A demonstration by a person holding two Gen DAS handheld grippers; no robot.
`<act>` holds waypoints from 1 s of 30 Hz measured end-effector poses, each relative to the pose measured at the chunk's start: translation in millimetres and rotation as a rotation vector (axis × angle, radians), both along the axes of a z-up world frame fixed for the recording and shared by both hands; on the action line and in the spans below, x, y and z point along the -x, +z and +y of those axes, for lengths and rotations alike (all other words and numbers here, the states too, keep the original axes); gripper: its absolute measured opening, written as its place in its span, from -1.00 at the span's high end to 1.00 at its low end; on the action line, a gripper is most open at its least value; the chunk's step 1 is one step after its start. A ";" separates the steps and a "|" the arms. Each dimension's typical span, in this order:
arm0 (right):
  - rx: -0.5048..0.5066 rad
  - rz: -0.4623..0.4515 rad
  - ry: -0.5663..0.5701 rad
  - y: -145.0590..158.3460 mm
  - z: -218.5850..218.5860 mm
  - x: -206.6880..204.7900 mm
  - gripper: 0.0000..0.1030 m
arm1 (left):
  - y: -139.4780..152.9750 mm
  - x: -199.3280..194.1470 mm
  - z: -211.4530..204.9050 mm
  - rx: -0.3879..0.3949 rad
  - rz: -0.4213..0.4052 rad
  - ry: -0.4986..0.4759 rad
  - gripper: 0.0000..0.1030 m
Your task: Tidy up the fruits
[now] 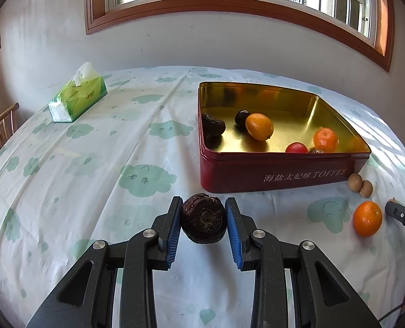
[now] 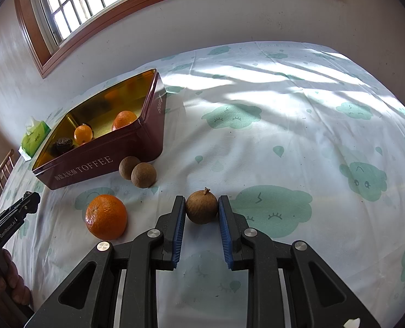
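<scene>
1. Hidden or cut off: in the left wrist view, the near wall of the red tin (image 1: pixel 278 175) covers the lower parts of the red fruit (image 1: pixel 296 147) and of a dark item beside it, too little of which shows to identify. The right gripper shows only as a black tip at the right edge. In the right wrist view, the hand (image 2: pixel 8 287) at the lower left is cut by the frame edge.
2. Left gripper (image 1: pixel 203 218): jaws narrowly spread, pinching a dark, wrinkled round fruit (image 1: pixel 203 218) at bottom centre; both blue pads touch its sides.
3. Right gripper (image 2: pixel 201 209): jaws close together, pinching a brown round fruit (image 2: pixel 201 209) with a short stem; the fruit rests on the bench (image 2: pixel 284 142).
4. Pose: both grippers point forward and downward at the bench.
5. Task items: the tin, centre right in the left view, holds two oranges and dark fruits. Outside it lie a loose orange (image 2: pixel 106 216) and two brown fruits (image 2: pixel 137 171), touching each other, near the tin's corner.
</scene>
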State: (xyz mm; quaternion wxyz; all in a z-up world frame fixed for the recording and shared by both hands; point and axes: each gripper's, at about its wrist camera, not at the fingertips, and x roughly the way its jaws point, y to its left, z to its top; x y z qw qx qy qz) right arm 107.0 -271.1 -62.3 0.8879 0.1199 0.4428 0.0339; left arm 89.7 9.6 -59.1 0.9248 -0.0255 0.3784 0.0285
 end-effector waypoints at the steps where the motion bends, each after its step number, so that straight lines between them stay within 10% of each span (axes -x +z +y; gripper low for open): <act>1: 0.000 0.000 0.000 -0.1 -0.3 0.1 0.57 | 0.0 0.0 0.0 -0.001 0.000 0.000 0.36; 30: -0.001 0.000 0.000 -0.3 -0.1 -0.1 0.57 | 1.7 1.7 -1.2 -0.018 -0.007 -0.006 0.36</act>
